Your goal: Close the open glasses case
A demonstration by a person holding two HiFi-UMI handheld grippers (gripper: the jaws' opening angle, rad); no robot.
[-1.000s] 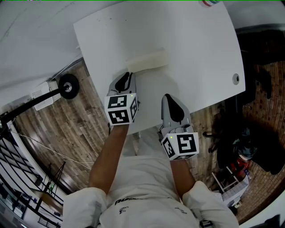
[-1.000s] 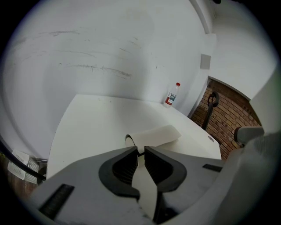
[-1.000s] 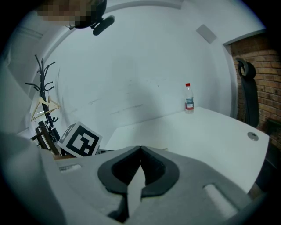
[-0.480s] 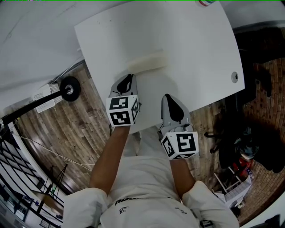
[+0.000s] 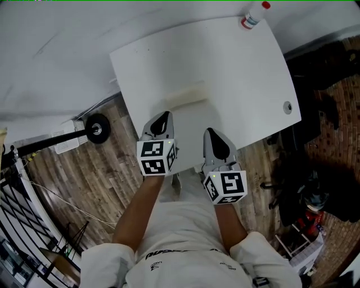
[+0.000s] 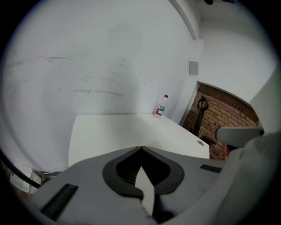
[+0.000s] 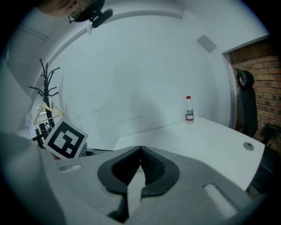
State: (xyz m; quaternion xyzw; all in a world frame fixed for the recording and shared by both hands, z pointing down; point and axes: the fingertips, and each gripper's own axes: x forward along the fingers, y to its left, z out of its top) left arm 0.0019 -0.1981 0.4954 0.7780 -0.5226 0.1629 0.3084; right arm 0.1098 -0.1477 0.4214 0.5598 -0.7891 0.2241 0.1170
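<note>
A cream glasses case [image 5: 184, 95] lies on the white table [image 5: 236, 67], a little in from its near edge; I cannot tell from here whether its lid is up or down. My left gripper [image 5: 164, 115] is shut and hangs just short of the case's left end, apart from it. To the right and nearer the table edge my right gripper [image 5: 210, 133] is shut too. In the left gripper view the left gripper [image 6: 141, 148] has its jaws together and empty, as has the right gripper [image 7: 140, 148] in its own view. Both hide the case.
A small red-capped bottle [image 5: 251, 16] stands at the table's far corner, by the wall. A round cable hole [image 5: 287, 107] sits near the right edge. A black wheel [image 5: 97, 128] is on the wooden floor at left, with dark furniture [image 5: 323, 107] at right.
The head view has shifted, so the table sits lower in frame and the bottle now shows. Both grippers stay shut, much where they were beside the case.
</note>
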